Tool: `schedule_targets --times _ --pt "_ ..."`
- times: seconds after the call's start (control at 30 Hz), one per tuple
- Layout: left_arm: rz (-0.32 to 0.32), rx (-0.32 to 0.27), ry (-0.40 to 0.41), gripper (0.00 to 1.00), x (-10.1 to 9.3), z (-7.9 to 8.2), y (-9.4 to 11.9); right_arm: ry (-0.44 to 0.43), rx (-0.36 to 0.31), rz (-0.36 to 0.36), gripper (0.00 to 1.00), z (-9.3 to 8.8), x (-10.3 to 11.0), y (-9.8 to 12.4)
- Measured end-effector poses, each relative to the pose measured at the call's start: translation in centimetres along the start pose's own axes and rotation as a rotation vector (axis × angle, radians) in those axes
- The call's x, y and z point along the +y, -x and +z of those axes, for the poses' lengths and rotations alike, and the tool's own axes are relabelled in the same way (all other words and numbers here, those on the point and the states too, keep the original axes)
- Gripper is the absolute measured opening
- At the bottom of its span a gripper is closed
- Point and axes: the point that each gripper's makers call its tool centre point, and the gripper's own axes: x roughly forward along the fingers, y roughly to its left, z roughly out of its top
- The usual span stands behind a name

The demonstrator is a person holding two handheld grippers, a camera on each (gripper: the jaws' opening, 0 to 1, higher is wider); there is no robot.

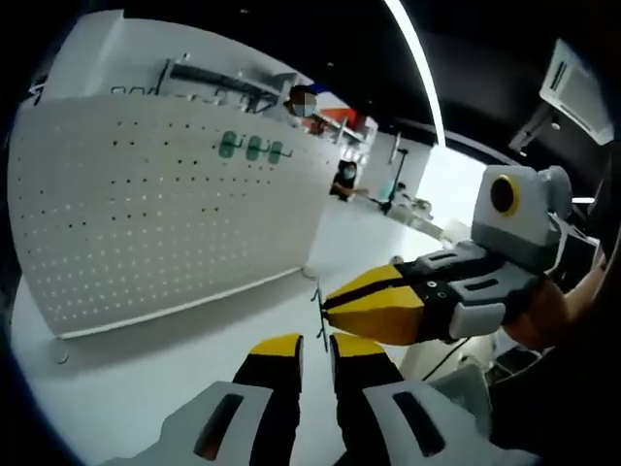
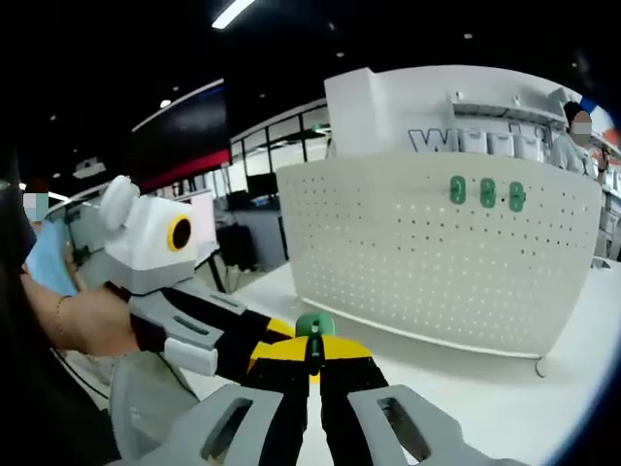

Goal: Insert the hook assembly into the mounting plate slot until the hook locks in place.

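Facing a white perforated pegboard (image 2: pixel 437 252) (three green hooks (image 2: pixel 487 193) mounted).

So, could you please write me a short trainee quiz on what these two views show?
1. True or false: the pegboard lies flat on the table.
2. How many green hooks already sit on the pegboard? A two, B three, C five.
3. Fill in: the right gripper is shut on a green ____.
Key: 1 false, it stands upright; 2 B; 3 hook.
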Motion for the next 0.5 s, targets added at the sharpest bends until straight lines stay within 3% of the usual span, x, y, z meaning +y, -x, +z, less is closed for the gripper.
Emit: schedule_targets --times 0.23,0.5 --pt "0.004 0.001 -0.06 0.05 0.06 0.0 0.36 0.001 0.007 0.008 0.01 -0.08 0.48 -0.1" --pt "-0.027 -0.013 0.048 0.03 0.05 0.15 0.38 0.039 0.005 0.002 0.01 0.14 0.5 -0.06"
